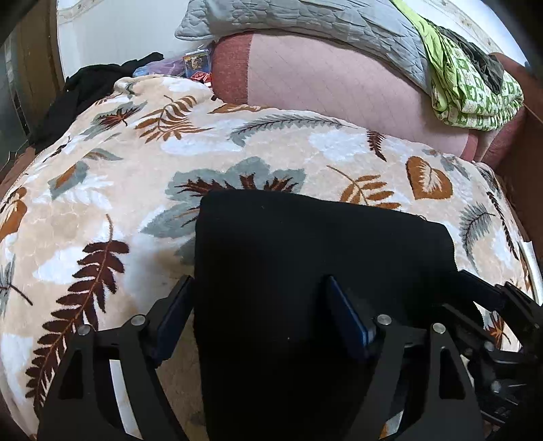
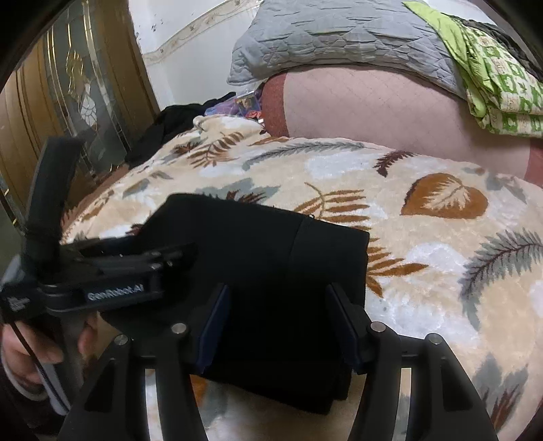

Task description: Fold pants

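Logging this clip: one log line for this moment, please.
pants: folded, on leaf blanket | left hand-held gripper: open, over pants | right hand-held gripper: open, over pants

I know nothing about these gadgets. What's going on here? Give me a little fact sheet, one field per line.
Garment: black pants, folded into a compact block
Surface: leaf-print blanket on a bed
Left tool: open, fingers straddling the left edge of the pants
Right tool: open, fingers over the near right part of the pants
Holder: a hand grips the left tool's handle
Behind: grey quilted pillow, green patterned cloth, dark clothing at the far left
Stage: fold looks nearly finished
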Demonstrator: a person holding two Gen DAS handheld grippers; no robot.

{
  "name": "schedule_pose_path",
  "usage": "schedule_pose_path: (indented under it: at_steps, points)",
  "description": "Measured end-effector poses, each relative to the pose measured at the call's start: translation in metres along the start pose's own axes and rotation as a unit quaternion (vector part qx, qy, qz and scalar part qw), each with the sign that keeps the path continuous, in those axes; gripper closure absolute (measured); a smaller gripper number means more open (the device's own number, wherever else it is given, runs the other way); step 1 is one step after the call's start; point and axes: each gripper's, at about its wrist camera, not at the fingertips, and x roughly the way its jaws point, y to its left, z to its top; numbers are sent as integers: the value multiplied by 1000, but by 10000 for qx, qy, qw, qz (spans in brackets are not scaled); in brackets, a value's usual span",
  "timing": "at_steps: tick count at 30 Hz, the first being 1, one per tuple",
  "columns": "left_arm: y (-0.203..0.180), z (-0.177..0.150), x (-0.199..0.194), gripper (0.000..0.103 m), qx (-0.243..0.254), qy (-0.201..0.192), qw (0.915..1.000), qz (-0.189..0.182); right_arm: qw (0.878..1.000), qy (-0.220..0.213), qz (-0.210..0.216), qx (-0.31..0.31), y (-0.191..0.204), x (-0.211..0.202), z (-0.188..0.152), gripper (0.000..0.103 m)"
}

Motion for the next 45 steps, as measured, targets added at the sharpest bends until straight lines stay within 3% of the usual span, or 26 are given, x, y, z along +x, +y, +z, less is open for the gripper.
schedule_pose_path:
  at_steps: [4,20,25,32,37,45]
  points:
    - [-1,-2,-4,24,24,-24,10000,6,9999,-112,14,80,2,-15,1,37]
    - [-1,-11,-40,24,-53,-360,9991,-228,9981,-188,-289,509,0,-46,-6,33]
    - [-14,-20,-69,24,253,-937,9950,215,9958,-400,-555,615,11,-62,-10,21]
    - [-8,-31,-119,24,190,-1370,9892,490,9921,-548,-764,831,13,-77,-16,21]
    - [-2,-42,-135,20,16,-1244,9908,538,9928,-660,-753,651,27,-93,-16,20]
    - [0,-57,-159,20,-100,-1477,9871,604,9927,-700,-689,702,33,-109,-20,19]
